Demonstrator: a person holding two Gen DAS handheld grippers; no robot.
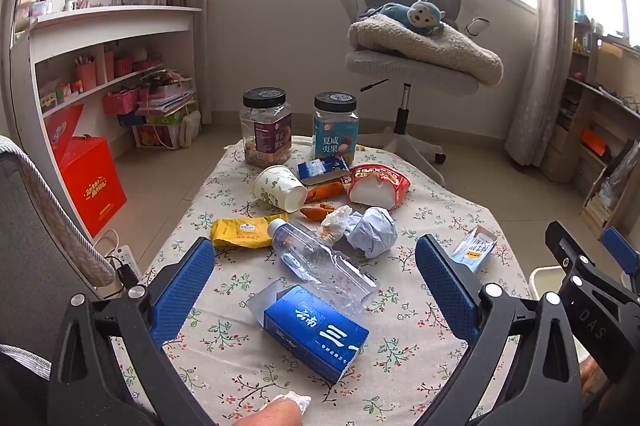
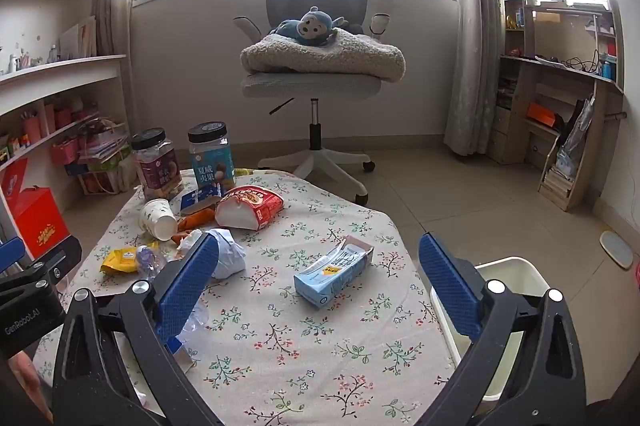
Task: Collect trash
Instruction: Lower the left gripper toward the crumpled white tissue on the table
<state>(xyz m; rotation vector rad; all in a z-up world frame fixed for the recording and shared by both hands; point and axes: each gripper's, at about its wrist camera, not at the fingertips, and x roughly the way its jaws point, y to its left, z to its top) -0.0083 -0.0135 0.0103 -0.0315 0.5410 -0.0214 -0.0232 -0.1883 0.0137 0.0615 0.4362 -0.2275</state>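
In the right wrist view, the clear crushed plastic bottle (image 2: pixel 150 260) and the dark blue cardboard box (image 2: pixel 176 344) are mostly hidden behind the blue left finger of the gripper, and the crumpled pale blue paper ball (image 2: pixel 230 254) is partly covered by it too. The white plastic bin (image 2: pixel 516 270) beside the table is cut by the right finger and its frame, so what is inside cannot be seen. In the left wrist view, the small white crumpled tissue (image 1: pixel 298 400) at the bottom edge is partly covered by a fingertip (image 1: pixel 266 416), and the small print on the light blue carton (image 1: pixel 476 250) cannot be read.
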